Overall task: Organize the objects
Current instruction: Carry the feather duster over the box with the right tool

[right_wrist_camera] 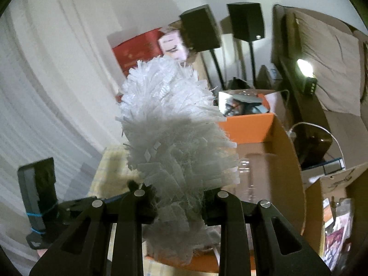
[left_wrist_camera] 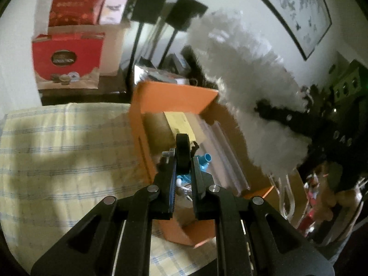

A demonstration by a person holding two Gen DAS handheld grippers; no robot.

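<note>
Left gripper [left_wrist_camera: 182, 158] clamped on a flat black rubbery wheel [left_wrist_camera: 182, 151], held upright over the orange cardboard box [left_wrist_camera: 170, 96] at the right edge of the yellow checked cloth [left_wrist_camera: 69, 142]. Right gripper [right_wrist_camera: 179, 197] clenched around the base of a fluffy white duster [right_wrist_camera: 174, 124] of thin shredded strips, standing above the same box. Inside, a blue plastic fitting [left_wrist_camera: 205, 158] and clear tubes [left_wrist_camera: 220, 147].
</note>
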